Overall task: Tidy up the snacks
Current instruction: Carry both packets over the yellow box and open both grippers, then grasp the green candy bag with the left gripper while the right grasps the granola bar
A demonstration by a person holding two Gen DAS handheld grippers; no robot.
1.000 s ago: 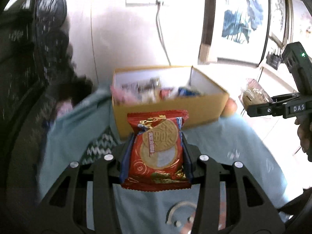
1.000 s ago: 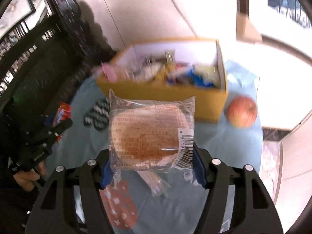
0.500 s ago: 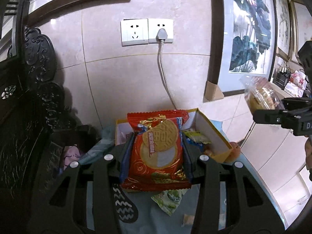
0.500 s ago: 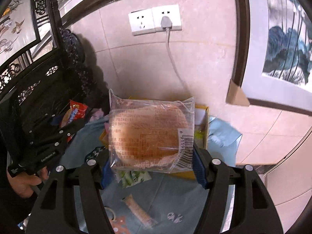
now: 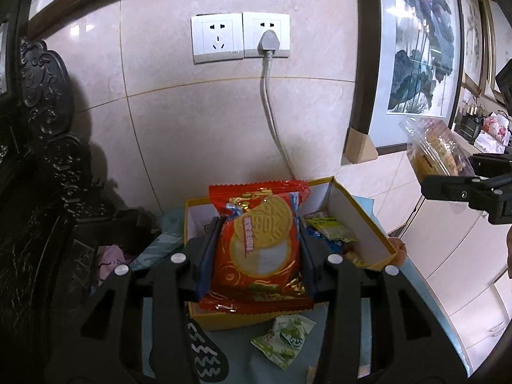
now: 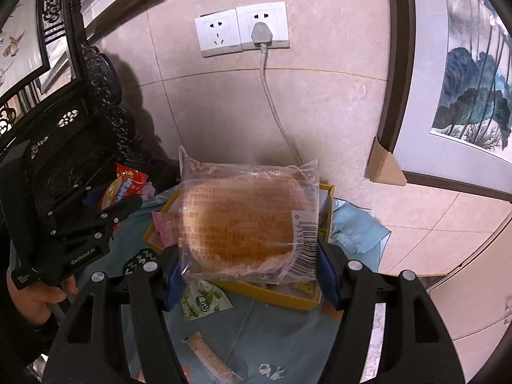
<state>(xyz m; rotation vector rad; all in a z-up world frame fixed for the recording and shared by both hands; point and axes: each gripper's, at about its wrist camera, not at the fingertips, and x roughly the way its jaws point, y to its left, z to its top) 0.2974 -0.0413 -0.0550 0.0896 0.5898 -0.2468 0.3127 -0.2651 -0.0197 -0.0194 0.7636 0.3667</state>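
1. Left hand-held gripper (image 5: 258, 245) clamps a red biscuit packet (image 5: 258, 249), raised over the yellow box (image 5: 361, 220) just ahead.
2. Right hand-held gripper (image 6: 248, 267) grips a clear-wrapped bun (image 6: 246, 220) above that box (image 6: 281, 297).

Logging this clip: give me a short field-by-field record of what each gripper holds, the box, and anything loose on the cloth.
left gripper: jaws shut on red foil biscuit packet
right gripper: jaws shut on clear plastic-wrapped round bun
box: open yellow cardboard box, white inside, several snacks already in it
loose items: green-and-white candy sachet and a thin beige stick sachet on the light blue cloth, in front of the box
backdrop: tiled wall, white double socket with grey plug
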